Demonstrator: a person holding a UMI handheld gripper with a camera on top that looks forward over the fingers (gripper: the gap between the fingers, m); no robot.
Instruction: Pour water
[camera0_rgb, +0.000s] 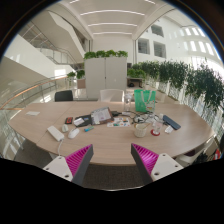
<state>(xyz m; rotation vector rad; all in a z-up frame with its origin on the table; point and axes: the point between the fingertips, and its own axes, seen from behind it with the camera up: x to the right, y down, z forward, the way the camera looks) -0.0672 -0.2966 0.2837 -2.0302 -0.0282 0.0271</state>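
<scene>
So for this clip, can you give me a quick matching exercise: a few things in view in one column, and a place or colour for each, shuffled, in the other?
Things:
1. gripper
2. green container
3. white cabinet
4. round table

Places or colours:
A. plants along its top
B. wooden, cluttered with small items
C. fingers open, nothing between the pink pads
D. stands on the table's far side, beyond the fingers

Pairs: 1-C, 2-D, 3-A, 4-B
</scene>
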